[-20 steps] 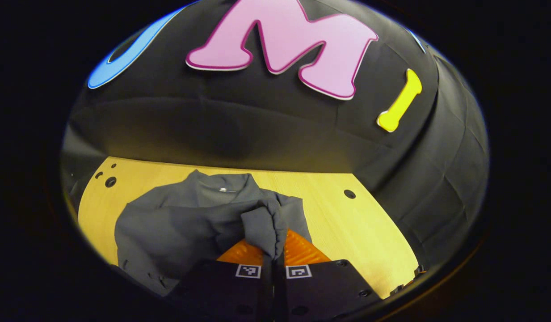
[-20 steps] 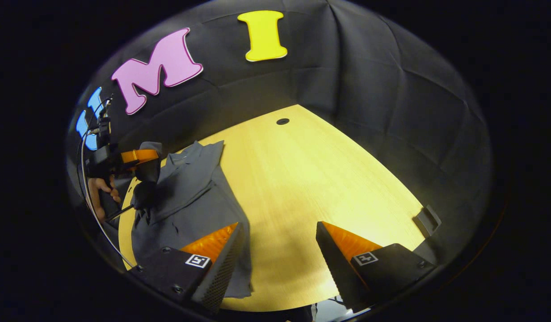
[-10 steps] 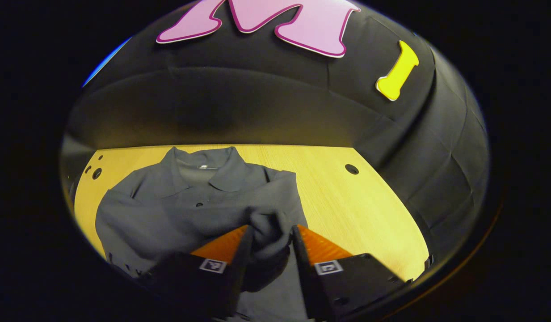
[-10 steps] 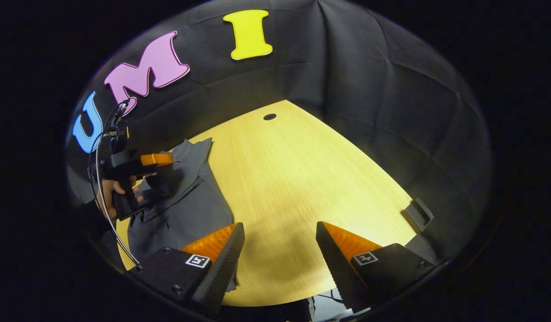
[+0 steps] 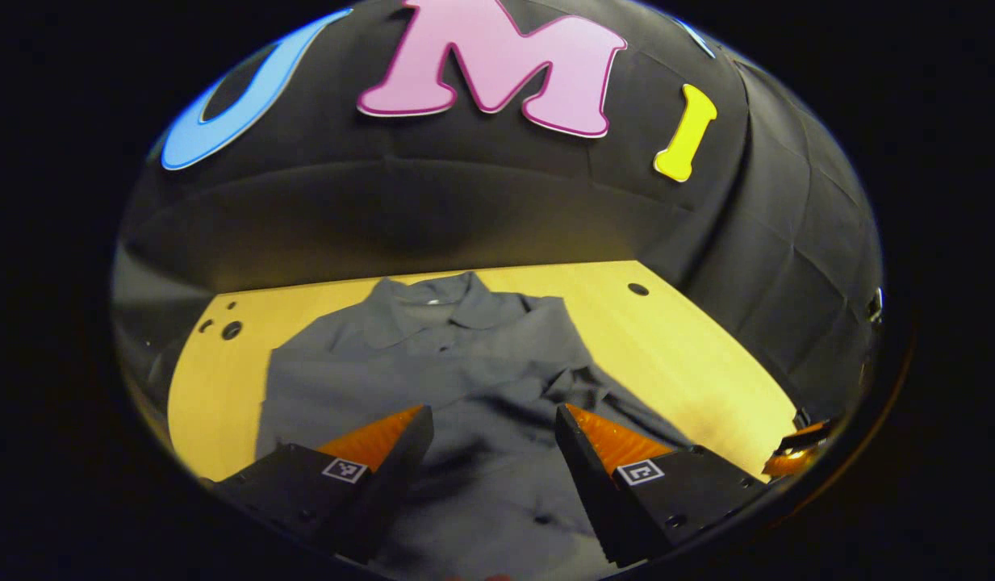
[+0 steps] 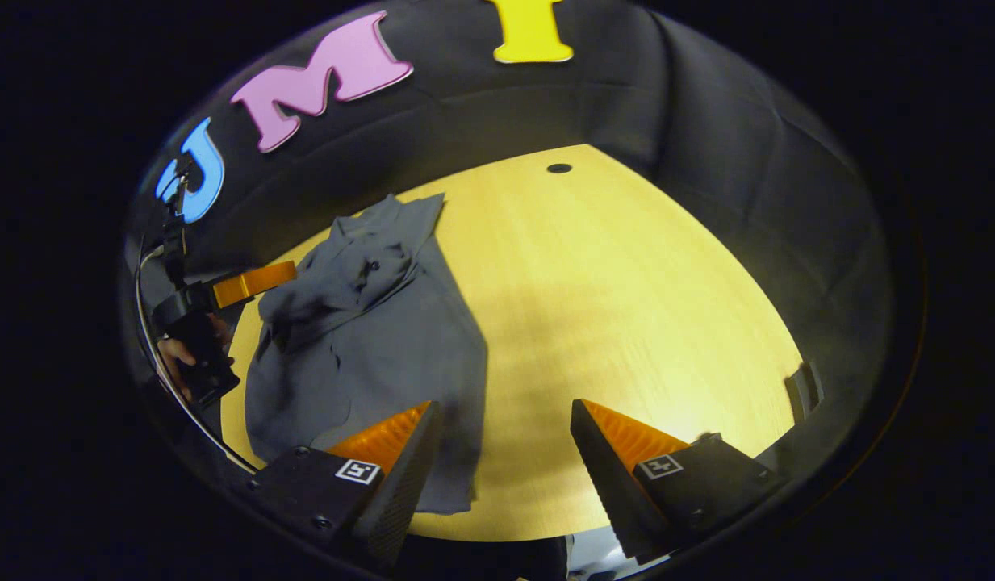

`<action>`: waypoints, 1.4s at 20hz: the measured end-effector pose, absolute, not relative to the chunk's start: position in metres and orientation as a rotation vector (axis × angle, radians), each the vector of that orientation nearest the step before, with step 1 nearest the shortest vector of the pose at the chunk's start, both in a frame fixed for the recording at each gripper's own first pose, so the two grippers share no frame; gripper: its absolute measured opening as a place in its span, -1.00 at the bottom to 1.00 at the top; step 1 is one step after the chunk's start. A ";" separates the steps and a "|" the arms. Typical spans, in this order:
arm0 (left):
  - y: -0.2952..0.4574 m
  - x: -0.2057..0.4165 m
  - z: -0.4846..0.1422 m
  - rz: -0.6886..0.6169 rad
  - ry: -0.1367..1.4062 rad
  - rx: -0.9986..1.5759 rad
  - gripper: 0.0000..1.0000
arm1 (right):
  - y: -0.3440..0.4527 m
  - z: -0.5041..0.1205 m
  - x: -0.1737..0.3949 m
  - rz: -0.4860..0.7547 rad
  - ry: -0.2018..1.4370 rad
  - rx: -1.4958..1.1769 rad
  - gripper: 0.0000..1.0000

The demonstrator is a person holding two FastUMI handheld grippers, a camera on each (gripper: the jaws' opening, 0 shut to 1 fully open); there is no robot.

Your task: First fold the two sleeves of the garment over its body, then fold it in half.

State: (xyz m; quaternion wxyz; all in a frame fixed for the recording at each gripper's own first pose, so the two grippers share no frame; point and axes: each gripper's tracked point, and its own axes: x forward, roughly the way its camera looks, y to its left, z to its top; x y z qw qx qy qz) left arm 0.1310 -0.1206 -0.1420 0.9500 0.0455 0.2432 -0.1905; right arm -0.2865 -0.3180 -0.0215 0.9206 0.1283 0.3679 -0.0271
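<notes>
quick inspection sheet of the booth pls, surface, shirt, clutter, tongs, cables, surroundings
surface: wooden table, round holes in it.
job's things: grey collared shirt lies flat, collar at the far side, one sleeve folded over the body.
clutter: small dark block at the table's edge.
tongs: left tongs open above the shirt; right tongs open at the shirt's edge.
cables: thin cable by the hand.
surroundings: black cloth wall.
</notes>
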 end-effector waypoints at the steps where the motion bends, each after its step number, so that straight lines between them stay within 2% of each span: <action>1: -0.099 0.119 -0.146 -0.364 0.502 0.088 0.92 | -0.308 -0.024 -0.286 -0.031 0.767 0.251 0.99; 6: 0.001 0.064 -0.172 -0.238 0.568 -0.009 0.93 | -0.261 -0.045 -0.286 0.020 0.855 0.304 0.98; 8: 0.037 0.042 -0.187 -0.191 0.603 -0.036 0.93 | -0.255 -0.056 -0.291 0.011 0.888 0.302 0.98; 9: 0.056 0.030 -0.196 -0.166 0.616 -0.035 0.84 | -0.256 -0.062 -0.291 -0.004 0.899 0.292 0.99; 14: 0.120 -0.024 -0.244 -0.091 0.673 0.059 0.92 | -0.261 -0.085 -0.297 -0.071 0.928 0.262 0.98; 17: 0.140 -0.042 -0.273 -0.066 0.719 0.082 0.93 | -0.262 -0.099 -0.304 -0.092 0.957 0.262 0.98; 18: 0.145 -0.045 -0.280 -0.061 0.735 0.080 1.00 | -0.261 -0.101 -0.306 -0.093 0.967 0.268 0.98; 19: 0.147 -0.048 -0.287 -0.062 0.745 0.063 0.93 | -0.261 -0.102 -0.308 -0.095 0.972 0.269 0.98; 22: 0.144 -0.043 -0.284 -0.059 0.740 0.003 0.95 | -0.253 -0.110 -0.311 -0.103 0.970 0.245 0.99; 28: 0.105 -0.046 -0.288 -0.145 0.756 0.062 0.95 | -0.227 -0.112 -0.309 -0.080 0.985 0.215 0.99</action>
